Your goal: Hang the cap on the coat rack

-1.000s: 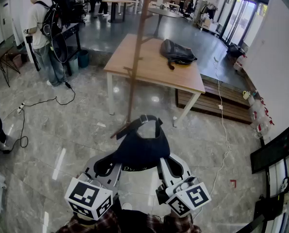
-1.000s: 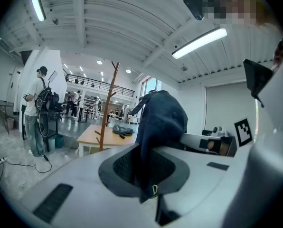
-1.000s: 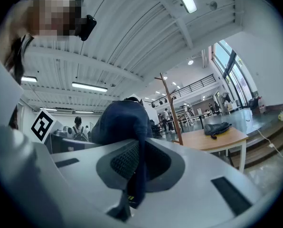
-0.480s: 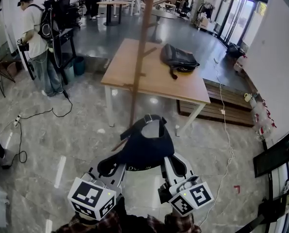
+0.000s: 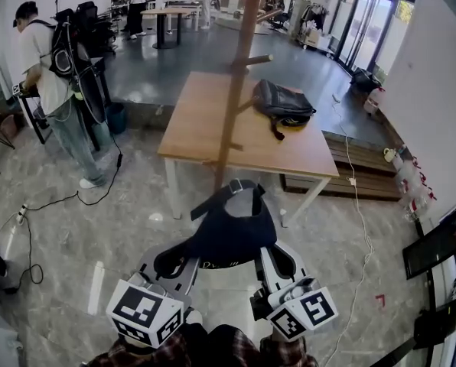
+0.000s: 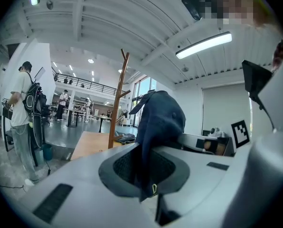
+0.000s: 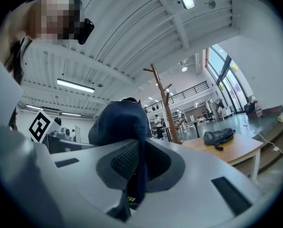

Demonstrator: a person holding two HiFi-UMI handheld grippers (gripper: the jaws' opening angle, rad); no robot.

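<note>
A dark navy cap (image 5: 232,232) hangs between my two grippers, held up in front of me. My left gripper (image 5: 171,262) is shut on the cap's left edge (image 6: 146,175), and my right gripper (image 5: 272,260) is shut on its right edge (image 7: 134,175). The wooden coat rack (image 5: 236,90) stands just beyond the cap, its pole rising out of the top of the head view, with a peg (image 5: 258,60) jutting right. The rack's pole (image 6: 117,103) shows left of the cap in the left gripper view and its pole (image 7: 163,103) right of the cap in the right gripper view.
A wooden table (image 5: 213,125) with a black backpack (image 5: 281,102) stands behind the rack. A person with a backpack (image 5: 48,75) stands at the far left by a dark stand. Cables (image 5: 67,201) lie on the tiled floor at left; a low wooden platform (image 5: 358,174) sits at right.
I have moved closer to the rack: the pole and table have slid nearer and a peg has come into view. The cap stays held in both grippers.
</note>
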